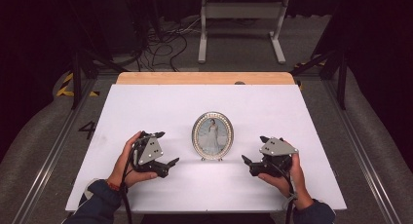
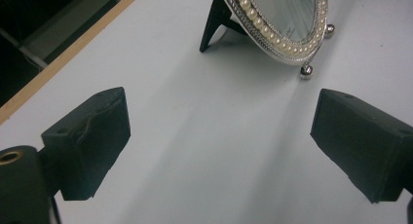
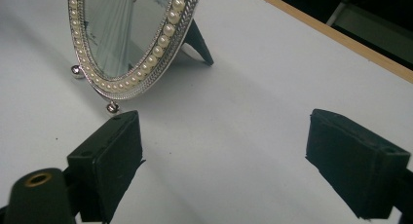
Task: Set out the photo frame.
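Note:
An oval picture frame (image 1: pixel 212 135) with a pearl-beaded silver rim stands upright near the middle of the white table (image 1: pixel 146 102), propped on a black back leg and small ball feet. It holds a photo of a figure in white. My left gripper (image 1: pixel 166 148) rests on the table to the frame's left, jaws wide open and empty. My right gripper (image 1: pixel 254 149) rests to the frame's right, also open and empty. The left gripper view has the frame (image 2: pixel 280 22) ahead of the left gripper (image 2: pixel 219 146). The right gripper view has the frame (image 3: pixel 131 39) just beyond the right gripper (image 3: pixel 224 168).
The table's far edge is a wooden strip (image 1: pixel 204 78). Beyond it stand a white metal stand (image 1: pixel 241 27) and loose cables (image 1: pixel 165 46) on the floor. Metal rails (image 1: pixel 58 141) run along both sides of the table.

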The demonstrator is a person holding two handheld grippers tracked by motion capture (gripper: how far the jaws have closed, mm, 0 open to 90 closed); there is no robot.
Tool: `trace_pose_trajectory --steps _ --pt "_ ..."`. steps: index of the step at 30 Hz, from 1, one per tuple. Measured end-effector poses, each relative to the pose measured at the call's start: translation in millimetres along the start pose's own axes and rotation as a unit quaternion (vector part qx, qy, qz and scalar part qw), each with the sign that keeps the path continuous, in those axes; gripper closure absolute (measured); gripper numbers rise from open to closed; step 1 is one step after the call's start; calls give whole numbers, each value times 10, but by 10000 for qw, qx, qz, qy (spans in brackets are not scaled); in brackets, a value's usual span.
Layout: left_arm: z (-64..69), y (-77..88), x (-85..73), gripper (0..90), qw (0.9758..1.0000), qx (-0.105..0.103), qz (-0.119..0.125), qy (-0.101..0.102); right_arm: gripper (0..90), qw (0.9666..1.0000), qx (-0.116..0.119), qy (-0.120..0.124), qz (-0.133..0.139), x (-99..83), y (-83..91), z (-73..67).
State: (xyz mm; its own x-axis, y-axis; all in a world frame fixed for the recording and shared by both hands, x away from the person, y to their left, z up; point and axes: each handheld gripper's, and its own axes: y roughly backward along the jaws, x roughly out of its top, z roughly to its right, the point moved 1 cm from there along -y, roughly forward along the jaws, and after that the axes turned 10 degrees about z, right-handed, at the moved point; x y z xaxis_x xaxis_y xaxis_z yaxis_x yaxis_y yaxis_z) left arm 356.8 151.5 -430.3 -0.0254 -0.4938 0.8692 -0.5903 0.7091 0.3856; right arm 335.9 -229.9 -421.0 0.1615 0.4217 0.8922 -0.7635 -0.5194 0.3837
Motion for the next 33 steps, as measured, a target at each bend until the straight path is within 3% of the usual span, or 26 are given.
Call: trace_pose_trajectory --steps 16,33 --pt "-64 226 -220 72 9995 224 -196 144 130 9996 -265 -68 -43 -132 168 156" --pt "-172 479 -446 71 9974 533 -326 368 123 9985 -484 -250 -55 -261 341 305"
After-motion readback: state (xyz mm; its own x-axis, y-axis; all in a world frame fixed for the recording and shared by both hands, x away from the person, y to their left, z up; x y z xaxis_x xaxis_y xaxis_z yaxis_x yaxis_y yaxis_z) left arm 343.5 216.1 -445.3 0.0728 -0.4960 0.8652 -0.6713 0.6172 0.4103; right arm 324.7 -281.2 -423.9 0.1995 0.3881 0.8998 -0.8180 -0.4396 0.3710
